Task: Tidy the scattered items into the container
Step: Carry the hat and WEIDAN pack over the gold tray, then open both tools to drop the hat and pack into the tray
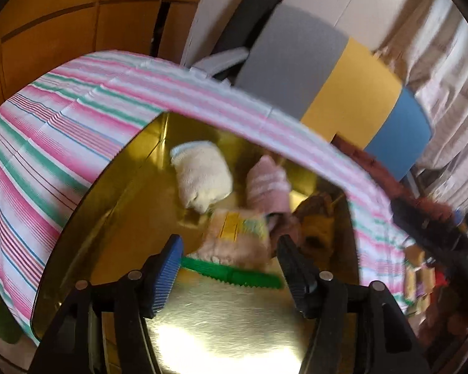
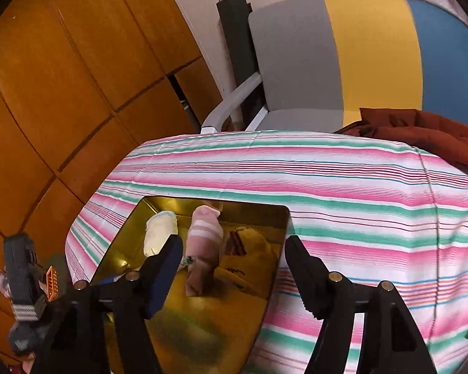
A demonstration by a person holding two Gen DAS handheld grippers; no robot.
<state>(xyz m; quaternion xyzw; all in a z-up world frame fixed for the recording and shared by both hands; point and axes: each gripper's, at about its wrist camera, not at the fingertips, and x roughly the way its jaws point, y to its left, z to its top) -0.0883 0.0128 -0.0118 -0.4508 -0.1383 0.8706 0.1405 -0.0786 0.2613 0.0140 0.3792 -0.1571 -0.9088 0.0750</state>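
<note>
Left wrist view, one gold container (image 1: 115, 205), two rolled socks (one cream (image 1: 202, 177), one pink (image 1: 266, 187)), both hand-held grippers (image 1: 231, 268) (image 2: 234, 265) agape, empty.

I am in a lived-in room of a home. Under me is a table spread with a pink, green and white striped cotton cloth (image 2: 343, 187). Beyond its far edge stands an upholstered chair with grey, yellow and blue panels (image 2: 352, 56) on a white metal frame, a rust-red garment (image 2: 421, 134) heaped on its seat. Orange-brown wooden cabinet doors (image 2: 62, 71) fill the left side, and pale curtains (image 1: 446, 62) hang at the right.
</note>
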